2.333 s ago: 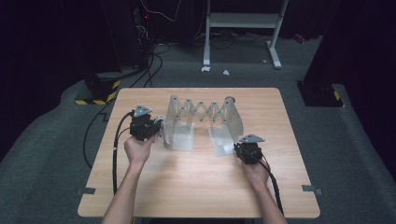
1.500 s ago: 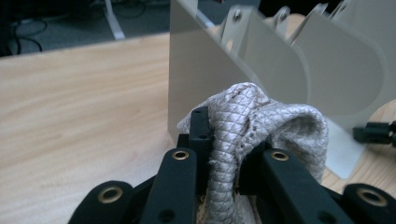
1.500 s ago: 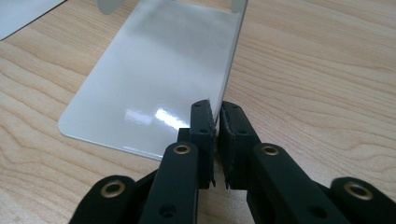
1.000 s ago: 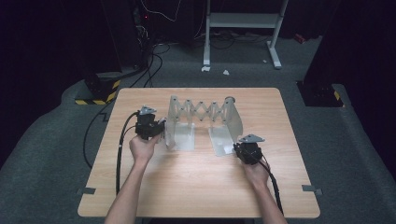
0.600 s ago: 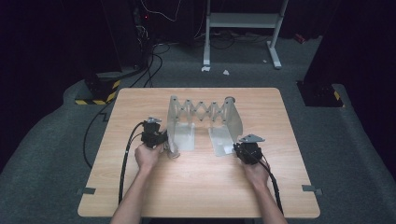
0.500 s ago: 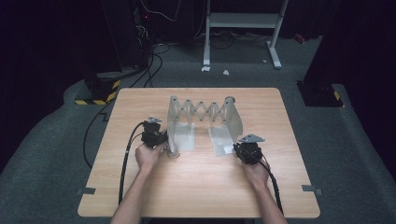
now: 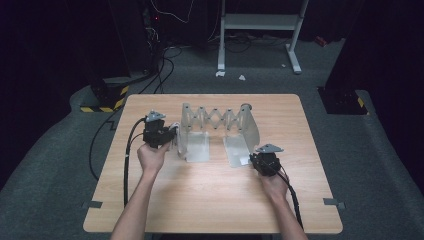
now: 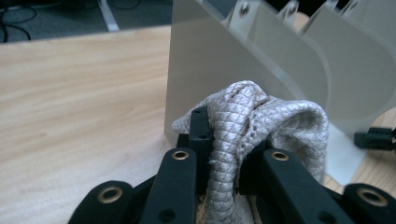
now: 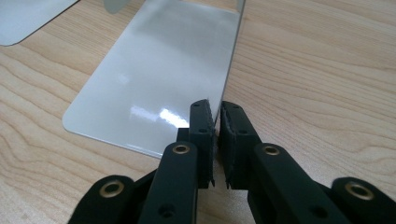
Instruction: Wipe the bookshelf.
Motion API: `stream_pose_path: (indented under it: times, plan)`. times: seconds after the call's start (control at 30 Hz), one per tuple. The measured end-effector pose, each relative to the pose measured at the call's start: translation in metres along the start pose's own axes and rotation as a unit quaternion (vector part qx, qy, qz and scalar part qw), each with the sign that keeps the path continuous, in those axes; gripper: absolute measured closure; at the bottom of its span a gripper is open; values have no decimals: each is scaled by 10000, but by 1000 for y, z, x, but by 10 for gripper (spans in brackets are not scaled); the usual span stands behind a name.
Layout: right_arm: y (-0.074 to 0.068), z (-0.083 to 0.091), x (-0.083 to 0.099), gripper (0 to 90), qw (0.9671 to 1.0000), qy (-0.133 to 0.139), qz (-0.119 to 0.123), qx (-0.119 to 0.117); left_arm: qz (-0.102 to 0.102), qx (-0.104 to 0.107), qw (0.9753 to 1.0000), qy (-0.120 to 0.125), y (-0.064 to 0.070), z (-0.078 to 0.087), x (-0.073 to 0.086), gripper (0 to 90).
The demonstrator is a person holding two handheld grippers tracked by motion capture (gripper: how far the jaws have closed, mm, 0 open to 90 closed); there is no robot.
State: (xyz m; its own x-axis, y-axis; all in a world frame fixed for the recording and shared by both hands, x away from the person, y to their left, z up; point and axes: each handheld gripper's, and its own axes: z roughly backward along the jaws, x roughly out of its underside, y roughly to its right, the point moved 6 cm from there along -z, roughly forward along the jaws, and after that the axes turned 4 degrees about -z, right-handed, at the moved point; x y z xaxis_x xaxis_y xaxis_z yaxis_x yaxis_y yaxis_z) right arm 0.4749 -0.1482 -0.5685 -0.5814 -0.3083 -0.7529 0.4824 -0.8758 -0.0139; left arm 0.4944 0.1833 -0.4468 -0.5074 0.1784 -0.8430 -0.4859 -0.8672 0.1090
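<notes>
While pinched between the left gripper (image 8: 229, 154) fingers, cloth (image 8: 261, 121), beside rack (image 8: 205, 60)

Pale grey cloth (image 8: 261, 121) with a diamond weave; shiny silver-grey bookend rack (image 7: 217, 131); light wood-grain table (image 7: 210, 195)

I see the expandable rack (image 7: 220, 131) standing mid-table (image 7: 210, 200), toward the far edge. My left gripper (image 7: 167, 136) sits just left of its left end plate, cloth (image 8: 261, 126) between the jaws (touching that plate, I think). My right gripper (image 7: 254, 159) rests at the right base plate's (image 9: 159, 70) near corner.
</notes>
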Motion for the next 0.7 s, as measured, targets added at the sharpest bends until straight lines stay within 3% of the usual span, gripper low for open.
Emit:
stream_pose_path:
  times: [0.2, 0.33, 0.7]
  plan:
    - [0, 0, 0, 840, 10000, -1, 4, -5, 39, -46, 10000, 35, -8, -8, -18, 804]
    - [0, 0, 0, 840, 10000, -5, 8, -11, 94, -75, 9999, -80, -14, -19, -19, 804]
    - [0, 0, 0, 839, 10000, -8, 10, -27, 285, -86, 9974, -662, -20, -51, 25, 804]
